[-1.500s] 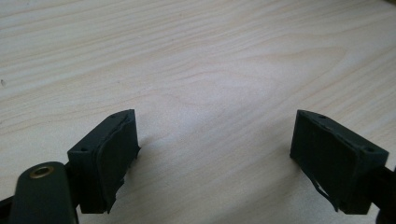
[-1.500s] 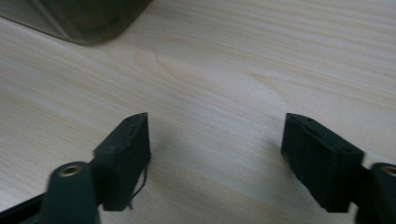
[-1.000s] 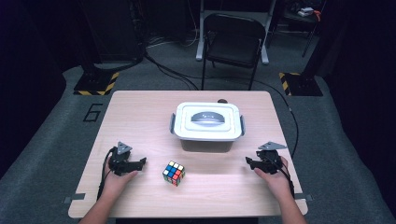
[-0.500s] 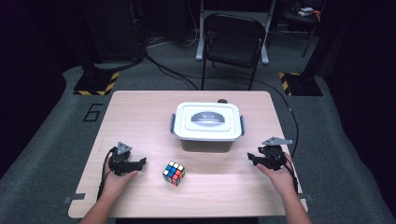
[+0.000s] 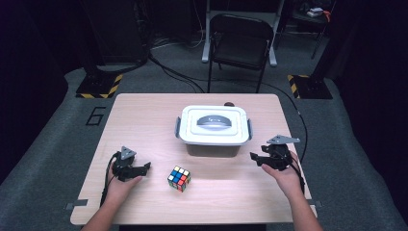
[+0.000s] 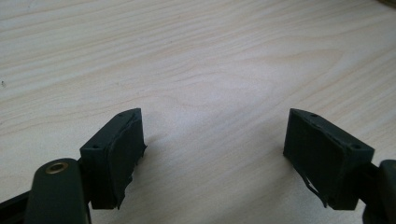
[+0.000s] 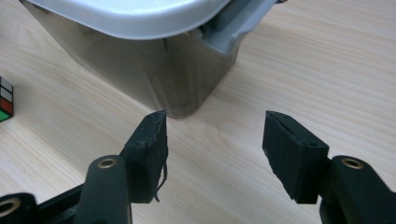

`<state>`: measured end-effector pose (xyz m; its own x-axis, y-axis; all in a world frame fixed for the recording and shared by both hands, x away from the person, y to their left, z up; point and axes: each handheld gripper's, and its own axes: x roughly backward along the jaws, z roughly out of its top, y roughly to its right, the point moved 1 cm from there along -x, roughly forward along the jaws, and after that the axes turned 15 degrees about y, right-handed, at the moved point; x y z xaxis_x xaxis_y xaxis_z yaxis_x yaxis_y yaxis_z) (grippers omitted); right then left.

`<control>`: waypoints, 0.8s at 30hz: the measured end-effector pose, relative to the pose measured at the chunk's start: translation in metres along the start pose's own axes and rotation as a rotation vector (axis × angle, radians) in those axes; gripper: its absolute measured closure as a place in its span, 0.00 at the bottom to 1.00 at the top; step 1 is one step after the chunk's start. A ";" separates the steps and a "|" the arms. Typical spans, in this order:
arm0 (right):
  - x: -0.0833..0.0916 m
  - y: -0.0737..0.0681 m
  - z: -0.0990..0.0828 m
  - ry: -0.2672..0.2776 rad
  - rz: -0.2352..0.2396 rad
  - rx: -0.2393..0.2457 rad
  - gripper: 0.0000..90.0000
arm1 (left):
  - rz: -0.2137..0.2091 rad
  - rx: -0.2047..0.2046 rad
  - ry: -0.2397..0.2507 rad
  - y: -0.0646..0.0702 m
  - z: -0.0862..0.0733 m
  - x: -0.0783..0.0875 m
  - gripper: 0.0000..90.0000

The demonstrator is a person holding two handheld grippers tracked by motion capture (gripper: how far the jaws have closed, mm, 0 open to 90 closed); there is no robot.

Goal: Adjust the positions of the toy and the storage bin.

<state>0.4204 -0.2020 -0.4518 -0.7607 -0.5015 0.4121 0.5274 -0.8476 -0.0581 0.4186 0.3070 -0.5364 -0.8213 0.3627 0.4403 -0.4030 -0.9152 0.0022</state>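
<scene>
White plastic box: rectangular with rounded corners, centre of the high view, long axis running left to right across the frame, grey handle on the lid lying along that axis. Lid seated, grey latches at both short ends; contents cannot be told. In the right gripper view the wall below the lid reads as translucent grey, with one latch corner at upper centre.

Cube: small, many-coloured squares in a black grid, lower centre of the high view, in front of the box and apart from it, turned a little askew to the table edge.

Table: pale wood grain, smooth, rectangular.

Right gripper: black, lower right of the high view, pointing left toward the box's right end, near it but not touching. Jaws apart, having just been opening, nothing between them.

Left gripper: black, lower left, pointing right toward the cube, apart from it. Jaws wide apart over bare wood, holding nothing.

Chair: dark, folding, upper centre beyond the table.
</scene>
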 end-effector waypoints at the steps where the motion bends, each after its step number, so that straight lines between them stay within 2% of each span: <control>1: -0.001 -0.001 0.001 0.006 0.007 0.011 0.43 | -0.001 -0.001 -0.001 0.000 0.000 0.000 0.22; 9: -0.005 -0.007 0.013 0.013 0.024 0.037 0.36 | -0.001 -0.001 -0.001 0.000 0.000 0.000 0.22; 20: -0.013 -0.017 0.035 0.034 0.068 0.076 0.33 | -0.001 -0.001 -0.001 0.000 0.000 0.000 0.22; 24: -0.016 -0.019 0.041 0.024 0.080 0.100 0.28 | -0.001 -0.001 -0.001 0.000 0.000 0.000 0.22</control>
<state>0.4380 -0.1704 -0.4199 -0.7228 -0.5720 0.3877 0.6210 -0.7838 0.0014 0.4186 0.3072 -0.5364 -0.8205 0.3631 0.4414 -0.4041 -0.9147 0.0012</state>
